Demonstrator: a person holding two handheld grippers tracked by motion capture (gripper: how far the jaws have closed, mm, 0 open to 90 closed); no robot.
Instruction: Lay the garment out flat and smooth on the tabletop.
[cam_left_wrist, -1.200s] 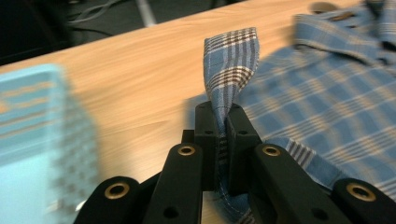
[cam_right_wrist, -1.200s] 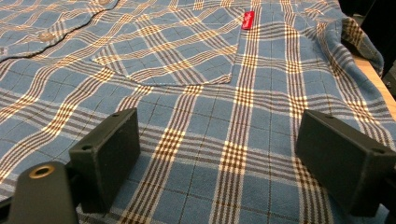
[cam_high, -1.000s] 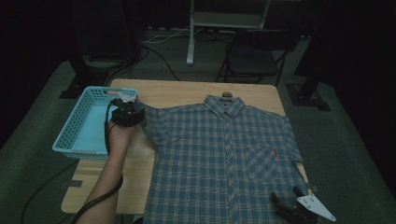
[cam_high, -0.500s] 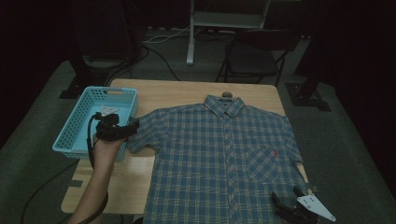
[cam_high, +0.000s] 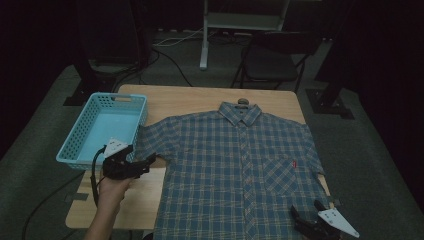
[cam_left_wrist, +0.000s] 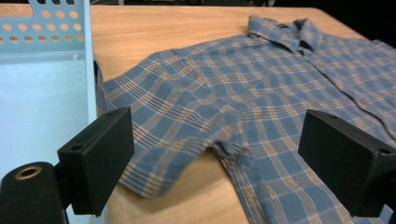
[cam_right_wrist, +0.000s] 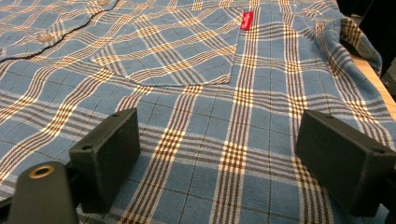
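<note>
A blue plaid short-sleeved shirt (cam_high: 240, 170) lies flat and buttoned on the wooden table (cam_high: 200, 97), collar at the far side. My left gripper (cam_high: 145, 162) stands open just left of the shirt's near-left sleeve (cam_left_wrist: 154, 140), jaws wide apart with nothing between them. A hand holds it from below. My right gripper (cam_high: 306, 214) is open above the shirt's lower right hem, over the cloth (cam_right_wrist: 215, 140) below the chest pocket (cam_right_wrist: 173, 56) with its red tag (cam_right_wrist: 246, 20).
A light blue plastic basket (cam_high: 80, 145) sits at the table's left edge, close beside the left gripper and touching the sleeve. Bare wood lies behind the collar and at the front left corner. A dark chair (cam_high: 272, 60) and cables stand beyond the table.
My left gripper has pulled back from the basket's right rim toward the near side, ending beside the shirt's left sleeve. The right gripper has stayed put.
</note>
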